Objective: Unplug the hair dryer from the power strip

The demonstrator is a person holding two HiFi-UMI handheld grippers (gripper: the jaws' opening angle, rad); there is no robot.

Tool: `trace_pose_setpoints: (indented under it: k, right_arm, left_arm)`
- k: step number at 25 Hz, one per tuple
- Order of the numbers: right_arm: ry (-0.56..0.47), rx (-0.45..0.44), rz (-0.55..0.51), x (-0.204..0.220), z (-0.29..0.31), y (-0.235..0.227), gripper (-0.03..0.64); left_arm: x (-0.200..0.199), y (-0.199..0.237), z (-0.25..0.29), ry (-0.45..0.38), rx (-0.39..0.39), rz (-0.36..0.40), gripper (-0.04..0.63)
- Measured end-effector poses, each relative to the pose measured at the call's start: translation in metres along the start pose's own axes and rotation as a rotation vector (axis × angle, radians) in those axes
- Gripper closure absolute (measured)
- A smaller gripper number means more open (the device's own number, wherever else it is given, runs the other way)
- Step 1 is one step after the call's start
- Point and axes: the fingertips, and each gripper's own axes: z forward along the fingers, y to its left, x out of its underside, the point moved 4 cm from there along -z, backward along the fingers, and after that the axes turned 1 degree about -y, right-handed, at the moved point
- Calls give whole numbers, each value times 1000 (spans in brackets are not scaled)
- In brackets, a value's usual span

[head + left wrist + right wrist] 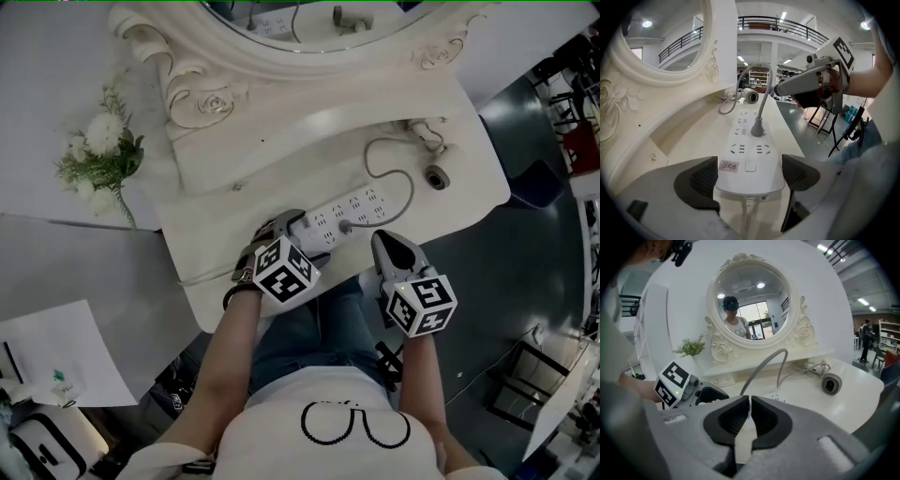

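Plug [757, 127] of the hair dryer [437, 176] sits upright in the power strip [361, 206], about midway along it, and it is the only plug in that strip. One grey cord [411, 192] rises from it, loops over the table [309, 150] and runs to the hair dryer, which lies near the table's right edge, well apart from the power strip.

Your left hand-held gripper [750, 172] stands wide, its two pads [704, 177] on either side of the power strip's near end, where the strip's own lead [749, 206] comes out. A sliver of gap shows at the right pad; on the left I cannot tell whether pad and casing touch. Your right hand-held gripper [750, 405] is closed, pads together with nothing between them. Its tip hangs near the plug on the front side of the power strip, apart from the cord.

The power strip lies along the front of the table, close to the front edge, so you have little surface on that side. Behind it bare table top runs to the raised shelf [281, 117] under the mirror [749, 305]. To the right, the cord's loop takes up the ground between power strip and hair dryer.

Count: one power strip, one plug, one cord, one hair dryer, two hand-held grippers, one mirror, one bunch of white flowers [101, 141] off the table's left side.
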Motion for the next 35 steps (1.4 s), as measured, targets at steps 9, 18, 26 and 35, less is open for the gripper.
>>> trace_pose_setpoints:
  k: [9, 18, 26, 35]
  right_arm:
    - [8, -137, -81, 21, 38, 14, 448]
    - [-114, -85, -126, 30, 62, 17, 475]
    - [-121, -9, -254, 26, 60, 26, 575]
    - [-93, -87, 8, 22, 60, 13, 574]
  left_arm:
    - [0, -1, 1, -15, -20, -16, 176]
    - [1, 0, 1, -5, -21, -16, 176]
    - [0, -1, 2, 26, -24, -18, 175]
    - [1, 0, 3, 22, -65, -53, 170]
